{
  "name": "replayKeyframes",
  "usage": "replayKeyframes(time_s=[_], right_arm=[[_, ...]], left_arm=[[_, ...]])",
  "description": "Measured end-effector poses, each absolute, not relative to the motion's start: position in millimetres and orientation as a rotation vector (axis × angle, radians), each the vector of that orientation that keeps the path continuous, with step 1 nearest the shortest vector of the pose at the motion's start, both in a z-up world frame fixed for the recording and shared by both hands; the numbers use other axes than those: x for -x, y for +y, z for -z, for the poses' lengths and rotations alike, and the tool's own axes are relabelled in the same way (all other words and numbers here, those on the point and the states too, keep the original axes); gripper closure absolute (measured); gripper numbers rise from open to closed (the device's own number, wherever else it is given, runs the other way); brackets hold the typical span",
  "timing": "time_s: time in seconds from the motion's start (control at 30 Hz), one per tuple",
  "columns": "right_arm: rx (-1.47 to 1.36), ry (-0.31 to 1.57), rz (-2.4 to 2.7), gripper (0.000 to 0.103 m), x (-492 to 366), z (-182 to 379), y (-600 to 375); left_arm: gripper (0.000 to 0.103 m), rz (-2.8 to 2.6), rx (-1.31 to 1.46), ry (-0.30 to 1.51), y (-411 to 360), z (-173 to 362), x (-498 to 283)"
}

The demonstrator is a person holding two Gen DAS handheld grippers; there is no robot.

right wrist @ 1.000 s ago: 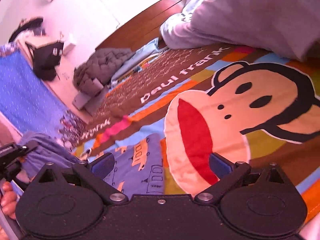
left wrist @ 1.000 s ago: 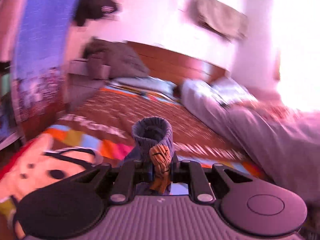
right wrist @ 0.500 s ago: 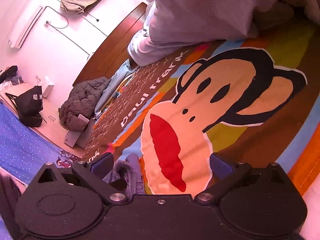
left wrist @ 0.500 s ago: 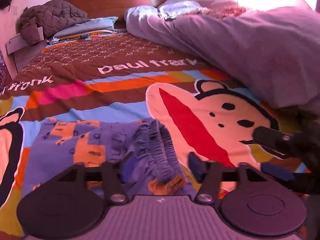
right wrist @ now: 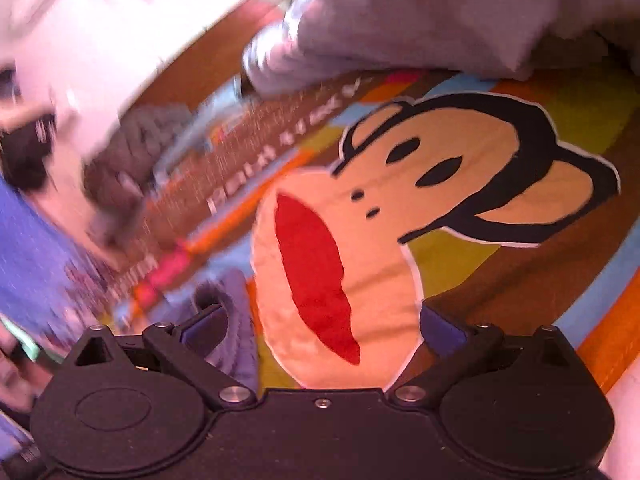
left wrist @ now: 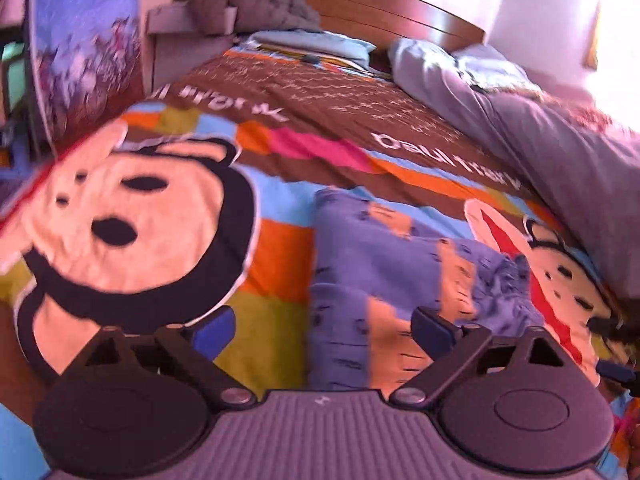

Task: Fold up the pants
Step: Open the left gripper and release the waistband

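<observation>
The small purple pants (left wrist: 372, 272) with orange prints lie folded on the cartoon monkey bedspread (left wrist: 132, 216), their gathered waistband toward the right. My left gripper (left wrist: 322, 326) hovers just in front of them, its jaws still opening wide, with nothing pressed between its blue pads (left wrist: 430, 326). In the right wrist view the pants' edge (right wrist: 236, 320) shows at lower left, beside the left finger. My right gripper (right wrist: 322, 326) stands open over the monkey's red mouth (right wrist: 316, 276), holding nothing.
A grey duvet (left wrist: 560, 148) is heaped along the right of the bed. Pillows (left wrist: 312, 46) and a wooden headboard (left wrist: 384, 4) lie at the far end, a quilted jacket (left wrist: 248, 4) on a shelf at left. The bed's left edge meets a blue patterned hanging (left wrist: 84, 40).
My left gripper let go of the pants' waistband, opened wide and swung down and left over the bedspread. The pants now lie flat. The right gripper stayed open and tilted a little.
</observation>
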State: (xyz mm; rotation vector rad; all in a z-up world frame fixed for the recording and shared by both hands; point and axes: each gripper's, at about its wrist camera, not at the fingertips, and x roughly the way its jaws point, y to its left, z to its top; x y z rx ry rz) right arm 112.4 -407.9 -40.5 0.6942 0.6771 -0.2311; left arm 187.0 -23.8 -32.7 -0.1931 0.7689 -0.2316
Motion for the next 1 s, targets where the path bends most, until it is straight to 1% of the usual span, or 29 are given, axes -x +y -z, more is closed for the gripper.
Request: replayKeyframes(time_s=[0.07, 0.1, 0.13, 0.2, 0.27, 0.3, 0.33, 0.37, 0.47, 0.5, 0.57, 0.63, 0.73, 0.87, 0.9, 1.0], right_arm=[[-0.563, 0.746, 0.252, 0.001, -126.9, 28.4, -396.2], [-0.479, 0.732, 0.263, 0.001, -133.2, 16.7, -386.2], [-0.426, 0.706, 0.259, 0.001, -137.7, 7.6, -378.2], [-0.334, 0.665, 0.227, 0.001, -149.4, -6.9, -358.9], [-0.245, 0.666, 0.175, 0.001, -166.5, -10.0, -336.3], [-0.208, 0.698, 0.141, 0.001, -177.3, -6.4, -325.1], [-0.174, 0.748, 0.107, 0.001, -189.0, 2.1, -314.0], [-0.142, 0.790, 0.093, 0.001, -197.6, 11.4, -304.5], [-0.059, 0.857, 0.174, 0.001, -201.7, 33.1, -295.4], [-0.072, 0.864, 0.176, 0.001, -198.1, 37.3, -300.4], [-0.136, 0.875, 0.173, 0.001, -190.7, 37.5, -315.6], [-0.112, 0.879, 0.165, 0.001, -187.7, 34.2, -324.2], [-0.101, 0.877, 0.138, 0.001, -187.1, 22.3, -327.1], [-0.041, 0.745, 0.122, 0.001, -194.7, -10.5, -294.9], [-0.022, 0.736, 0.050, 0.001, -205.5, -14.3, -282.4], [0.053, 0.789, -0.193, 0.001, -254.9, -12.3, -239.9]], left_arm=[[0.007, 0.270, 0.285, 0.805, -12.5, 46.4, -193.9], [0.008, 0.277, 0.331, 0.820, -6.5, 52.2, -197.4], [0.011, 0.277, 0.356, 0.820, -1.4, 52.6, -200.1], [0.021, 0.308, 0.366, 0.822, 3.4, 53.9, -204.1], [0.036, 0.316, 0.358, 0.825, 3.0, 57.8, -204.8], [0.044, 0.331, 0.353, 0.826, 2.6, 58.3, -202.8], [0.063, 0.366, 0.355, 0.836, 1.1, 58.8, -203.3], [0.067, 0.384, 0.359, 0.848, -3.4, 60.2, -206.7], [0.068, 0.371, 0.307, 0.874, -10.6, 58.8, -207.2], [0.068, 0.372, 0.270, 0.894, -15.3, 58.2, -209.3], [0.067, 0.377, 0.200, 0.894, -22.7, 55.8, -206.8], [0.065, 0.374, 0.158, 0.890, -27.4, 55.0, -203.2], [0.065, 0.375, 0.177, 0.894, -25.0, 56.0, -203.3], [0.065, 0.395, 0.231, 0.921, -17.1, 57.3, -206.8], [0.065, 0.400, 0.232, 0.925, -16.3, 57.2, -207.2], [0.065, 0.410, 0.241, 0.934, -14.4, 57.6, -207.0]])
